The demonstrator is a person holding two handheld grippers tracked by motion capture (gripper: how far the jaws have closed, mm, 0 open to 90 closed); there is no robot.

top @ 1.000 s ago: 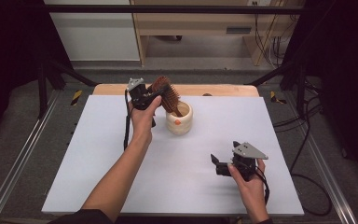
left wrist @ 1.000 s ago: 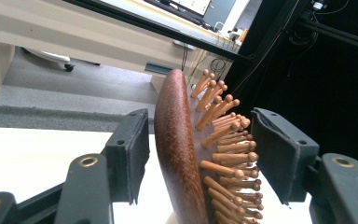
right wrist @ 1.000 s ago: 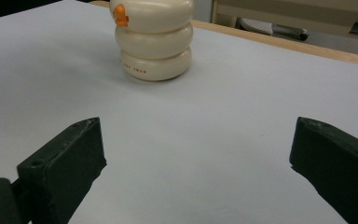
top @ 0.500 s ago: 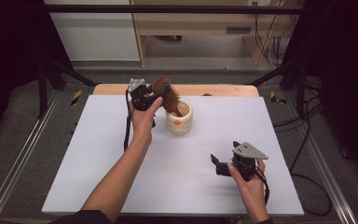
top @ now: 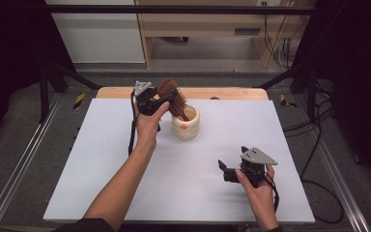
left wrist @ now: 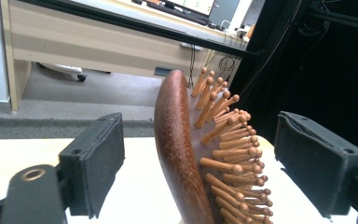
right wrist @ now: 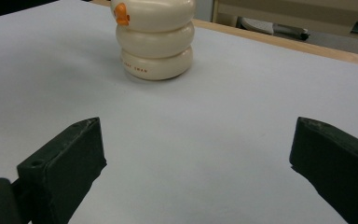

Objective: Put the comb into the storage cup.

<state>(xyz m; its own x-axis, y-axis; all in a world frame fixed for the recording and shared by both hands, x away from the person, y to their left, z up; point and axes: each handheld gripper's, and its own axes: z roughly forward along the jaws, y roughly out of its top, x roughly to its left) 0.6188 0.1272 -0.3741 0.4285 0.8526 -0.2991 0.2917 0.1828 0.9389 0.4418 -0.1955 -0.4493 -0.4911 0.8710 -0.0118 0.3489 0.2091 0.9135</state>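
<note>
The left gripper [top: 166,99], jaws apart, brackets the wooden hairbrush [left wrist: 200,154] standing handle-down in the cream holder [top: 185,123]; the right gripper [top: 228,170] rests open.

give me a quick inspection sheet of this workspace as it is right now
surface: white table top with a wooden strip along the far edge.
job's things: wooden hairbrush standing handle-down in a cream ringed holder, which has an orange mark.
clutter: nothing seen.
grippers: left tongs open, one jaw on each side of the brush head, not closed on it; right tongs open, low over bare table, pointed at the holder.
cables: one trails from each gripper; more lie on the floor at right.
surroundings: metal frame rails, grey floor, wooden desk beyond.
</note>
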